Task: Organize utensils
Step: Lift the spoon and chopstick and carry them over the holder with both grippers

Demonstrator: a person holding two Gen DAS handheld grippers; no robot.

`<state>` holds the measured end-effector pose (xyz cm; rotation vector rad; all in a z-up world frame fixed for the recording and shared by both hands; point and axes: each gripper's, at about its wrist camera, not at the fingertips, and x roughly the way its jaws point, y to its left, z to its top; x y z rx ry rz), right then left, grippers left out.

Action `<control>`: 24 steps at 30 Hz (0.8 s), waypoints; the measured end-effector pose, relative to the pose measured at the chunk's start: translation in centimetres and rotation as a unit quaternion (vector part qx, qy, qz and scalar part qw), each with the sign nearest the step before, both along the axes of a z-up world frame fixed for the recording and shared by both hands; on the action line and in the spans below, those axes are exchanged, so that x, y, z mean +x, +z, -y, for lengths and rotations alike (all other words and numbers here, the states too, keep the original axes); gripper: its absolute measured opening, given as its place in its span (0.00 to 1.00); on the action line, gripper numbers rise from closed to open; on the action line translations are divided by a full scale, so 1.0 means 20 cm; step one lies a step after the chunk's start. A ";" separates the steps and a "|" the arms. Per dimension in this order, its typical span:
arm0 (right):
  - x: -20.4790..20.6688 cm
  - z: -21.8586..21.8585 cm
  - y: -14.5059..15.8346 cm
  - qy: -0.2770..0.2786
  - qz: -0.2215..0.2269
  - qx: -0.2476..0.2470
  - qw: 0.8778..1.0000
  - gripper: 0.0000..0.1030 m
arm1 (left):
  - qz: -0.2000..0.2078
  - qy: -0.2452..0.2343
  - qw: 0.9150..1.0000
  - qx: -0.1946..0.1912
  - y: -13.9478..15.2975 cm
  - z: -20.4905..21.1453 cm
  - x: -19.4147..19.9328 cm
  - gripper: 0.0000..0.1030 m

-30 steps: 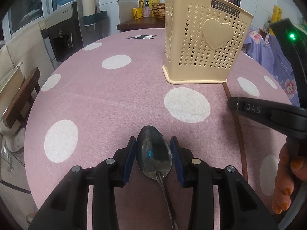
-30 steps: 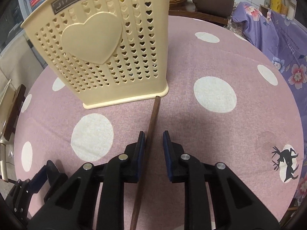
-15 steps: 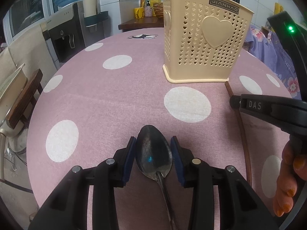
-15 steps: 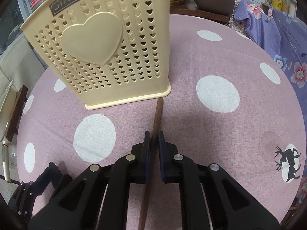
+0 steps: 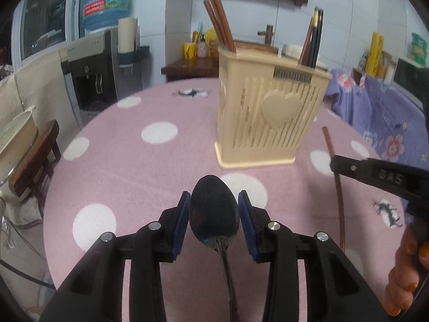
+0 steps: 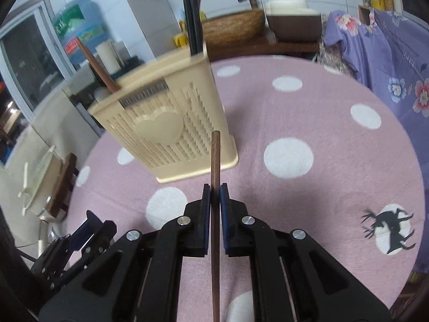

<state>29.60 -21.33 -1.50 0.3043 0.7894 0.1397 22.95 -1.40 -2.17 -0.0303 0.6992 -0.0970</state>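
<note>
The bench [image 5: 112,161] lies bare at lower left and right of centre, its round edge near both frame sides. The holder [image 5: 270,118] stands upper centre. The left hand-held gripper [image 5: 213,214] clasps the spoon [image 5: 213,212]; the right hand-held gripper [image 6: 215,204], earlier slack, now pinches the chopstick [image 6: 215,161], both lifted clear.

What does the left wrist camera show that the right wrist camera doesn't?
Only the left wrist view shows the spoon, its bowl clamped between the left tongs, and the person's fingers at the right edge. Only the right wrist view shows the right tongs head-on, shut on the brown chopstick, and the wooden bowl behind the table. Both show the cream holder with chopsticks standing in it and the pink dotted tablecloth.
</note>
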 end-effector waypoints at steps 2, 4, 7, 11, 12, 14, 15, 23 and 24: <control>-0.05 0.04 0.09 0.001 0.028 0.004 1.000 0.08 | 0.016 -0.003 1.000 -0.014 0.06 -0.01 0.01 0.36; -0.10 0.08 0.19 0.006 0.056 0.008 0.998 0.08 | 0.035 -0.004 0.999 -0.020 0.12 -0.02 0.01 0.36; -0.17 0.12 0.31 0.012 0.092 0.010 0.996 0.07 | 0.052 -0.009 0.998 -0.029 0.17 -0.02 0.02 0.36; -0.23 0.13 0.39 0.017 0.117 0.004 0.993 0.07 | 0.062 -0.005 0.998 -0.031 0.20 -0.01 0.04 0.35; -0.23 0.13 0.40 0.017 0.118 0.002 0.993 0.07 | 0.063 -0.005 0.998 -0.031 0.21 0.00 0.05 0.35; -0.24 0.13 0.40 0.018 0.118 0.002 0.993 0.07 | 0.063 -0.007 0.997 -0.033 0.21 0.00 0.05 0.35; -0.24 0.13 0.40 0.019 0.118 0.002 0.993 0.07 | 0.064 -0.008 0.997 -0.032 0.21 0.00 0.04 0.35; -0.24 0.13 0.42 0.025 0.124 0.002 0.992 0.07 | 0.065 -0.016 0.997 -0.046 0.25 -0.01 0.04 0.35; -0.25 0.12 0.43 0.027 0.126 0.002 0.992 0.07 | 0.066 -0.018 0.996 -0.049 0.26 -0.01 0.05 0.35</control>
